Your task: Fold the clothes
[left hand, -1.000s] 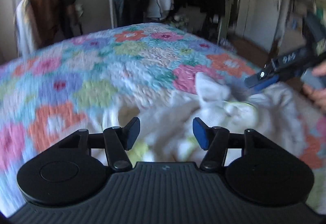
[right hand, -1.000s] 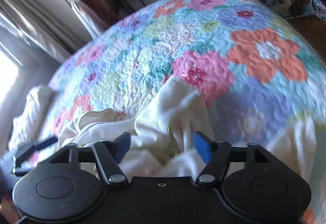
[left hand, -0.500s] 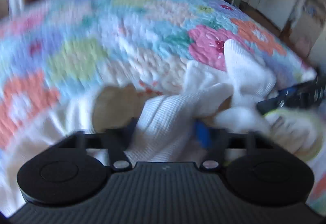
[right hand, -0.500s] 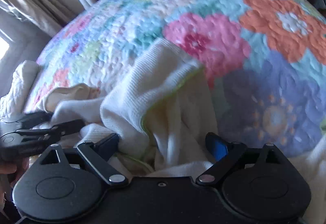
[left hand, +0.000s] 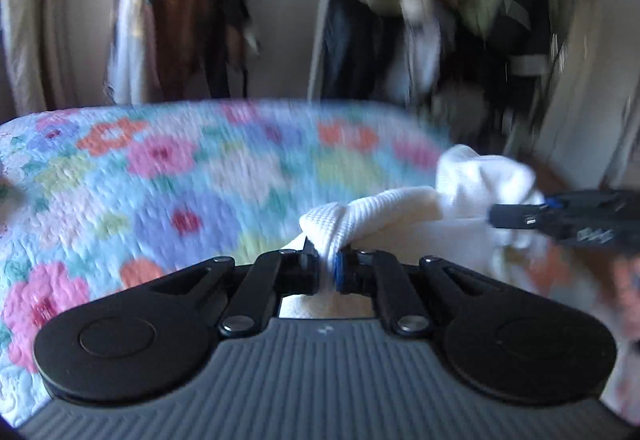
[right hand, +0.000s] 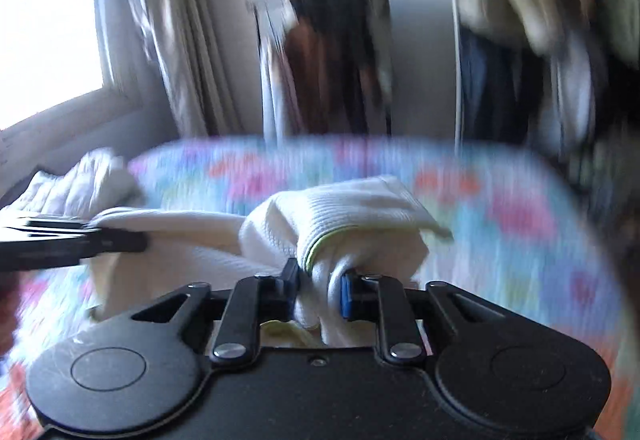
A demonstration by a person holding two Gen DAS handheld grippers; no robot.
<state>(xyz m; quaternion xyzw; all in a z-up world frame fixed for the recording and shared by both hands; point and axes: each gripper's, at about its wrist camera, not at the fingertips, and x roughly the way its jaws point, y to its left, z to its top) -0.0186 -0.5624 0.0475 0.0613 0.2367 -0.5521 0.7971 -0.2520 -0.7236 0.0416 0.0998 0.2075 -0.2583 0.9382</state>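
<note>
left gripper clamped on white garment | right gripper clamped too | cloth spans between the 2, above quilt

Daylight enters from the overexposed bright window at left of the right wrist view. Heavy motion blur smears the flowered patchwork quilt and hanging dark clothes. Fisheye bends edges; corners are dark.
</note>
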